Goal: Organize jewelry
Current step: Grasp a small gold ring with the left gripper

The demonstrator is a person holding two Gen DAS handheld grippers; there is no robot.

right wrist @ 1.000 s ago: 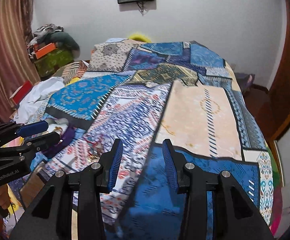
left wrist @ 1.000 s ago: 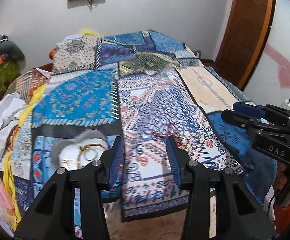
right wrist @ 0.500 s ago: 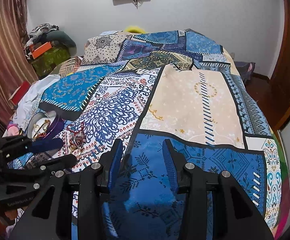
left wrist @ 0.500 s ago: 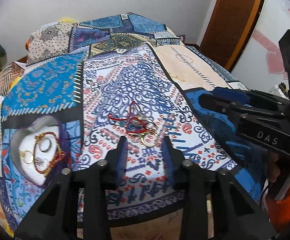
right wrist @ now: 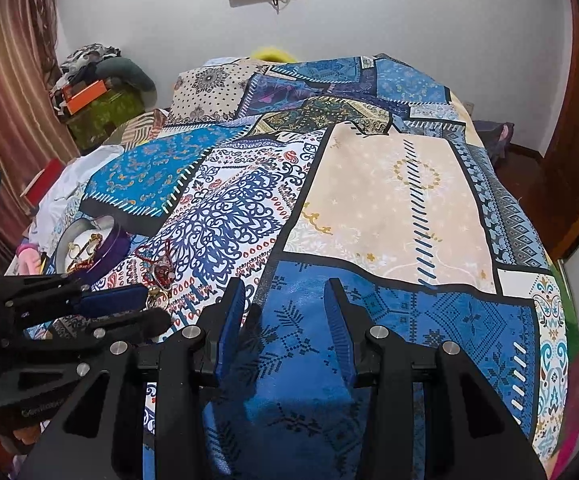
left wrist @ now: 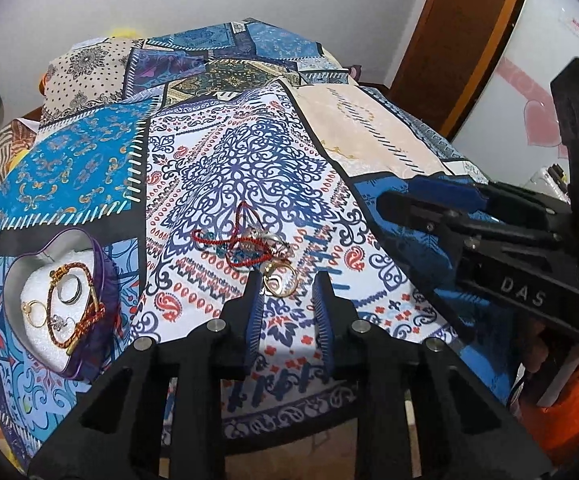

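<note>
A loose pile of jewelry (left wrist: 249, 244) lies on the patterned bedspread: red cord bracelets, silver pieces and a gold ring (left wrist: 280, 279) at its near edge. My left gripper (left wrist: 288, 280) is open, its fingertips on either side of the gold ring, just above the cloth. A purple heart-shaped tin (left wrist: 55, 300) with a white insert sits to the left and holds a braided bracelet and rings. My right gripper (right wrist: 284, 294) is open and empty over the blue patch; it shows from the side in the left wrist view (left wrist: 429, 196). The pile (right wrist: 159, 270) and tin (right wrist: 89, 244) show at left in the right wrist view.
The bedspread (right wrist: 389, 184) covers a wide bed. Clothes and a pink item (right wrist: 29, 260) lie along the bed's left edge. A wooden door (left wrist: 461, 40) stands at the right, a bag pile (right wrist: 97, 92) in the far left corner.
My left gripper has moved right and forward from the heart tin to the jewelry pile, and its jaws have narrowed around the gold ring. The right gripper has shifted slightly.
</note>
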